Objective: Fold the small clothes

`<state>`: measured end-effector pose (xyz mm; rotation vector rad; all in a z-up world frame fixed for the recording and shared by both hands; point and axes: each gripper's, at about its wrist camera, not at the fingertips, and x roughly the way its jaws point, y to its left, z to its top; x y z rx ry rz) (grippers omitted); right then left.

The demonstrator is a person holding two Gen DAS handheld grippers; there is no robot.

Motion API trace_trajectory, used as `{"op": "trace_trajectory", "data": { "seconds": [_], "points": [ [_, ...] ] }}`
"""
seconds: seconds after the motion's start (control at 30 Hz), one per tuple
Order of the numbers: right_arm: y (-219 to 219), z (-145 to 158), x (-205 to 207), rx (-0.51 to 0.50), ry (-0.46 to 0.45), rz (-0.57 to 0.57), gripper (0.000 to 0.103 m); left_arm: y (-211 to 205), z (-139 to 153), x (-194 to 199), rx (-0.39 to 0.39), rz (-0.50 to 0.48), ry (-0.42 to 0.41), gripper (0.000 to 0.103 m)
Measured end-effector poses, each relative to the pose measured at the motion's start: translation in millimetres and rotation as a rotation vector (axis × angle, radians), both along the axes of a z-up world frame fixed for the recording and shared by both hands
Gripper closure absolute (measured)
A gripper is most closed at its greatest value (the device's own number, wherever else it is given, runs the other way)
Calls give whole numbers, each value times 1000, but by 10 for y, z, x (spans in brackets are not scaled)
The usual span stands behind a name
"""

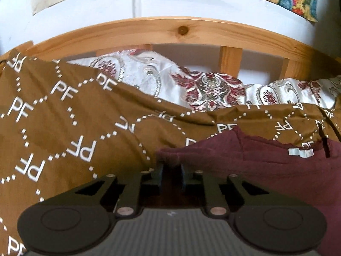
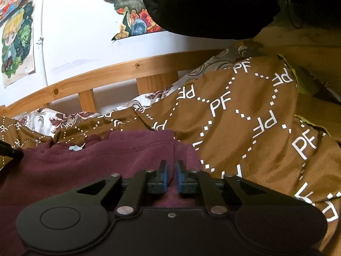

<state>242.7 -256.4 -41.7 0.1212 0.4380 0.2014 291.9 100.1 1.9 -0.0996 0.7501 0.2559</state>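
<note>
I see the maroon garment [image 1: 266, 170] lying on the brown patterned bedspread [image 1: 64, 128]. My left gripper [image 1: 171, 170] sits at its edge, jaws slightly apart over the cloth. My right gripper [image 2: 171, 170] rests above it, narrowly parted; I can't tell whether either pinches fabric.

This is a bedroom in a home. A pine bed frame with a knotty top rail and upright slats [image 1: 183, 29] stands against a plain white painted wall [image 1: 191, 0]. On the bed, just in front of the rail, lie a white quilt with dark red damask motifs [image 1: 204, 89] and a brown sheet printed with white "PF" letters in dotted diamonds [image 1: 64, 117]. Above the rail, hand-coloured paper drawings [image 2: 17, 42] are stuck to the wall beside a thin white pipe [image 2: 42, 42].
</note>
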Motion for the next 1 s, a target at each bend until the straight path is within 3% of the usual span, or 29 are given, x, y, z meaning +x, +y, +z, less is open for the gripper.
{"op": "trace_trajectory", "data": {
  "seconds": [0.13, 0.23, 0.3, 0.33, 0.4, 0.5, 0.7, 0.83, 1.0],
  "points": [
    [20, 21, -4, -5, 12, 0, 75, 31, 43, -87, -9, 29, -11, 30],
    [55, 56, -36, -10, 6, 6, 57, 45, 107, -179, -5, 59, -24, 10],
    [76, 90, -59, -8, 0, 13, 39, 61, 151, -251, -15, 83, -32, 5],
    [82, 107, -72, -6, -4, 16, 34, 67, 169, -290, -19, 95, -34, 4],
    [98, 155, -113, -1, -17, 19, 16, 88, 211, -401, -35, 117, -42, 2],
    [108, 240, -189, 9, -37, 19, 1, 122, 266, -669, -74, 162, -69, 1],
    [108, 341, -378, -2, -35, -11, 1, 199, 233, -1395, -196, 239, -174, 1],
    [114, 352, -563, -11, -17, -34, 1, 179, 101, -1695, -237, 228, -143, 1],
    [210, 313, -815, -47, 10, -44, 1, 58, -26, -1841, -227, 148, -93, 1]
  ]
}}
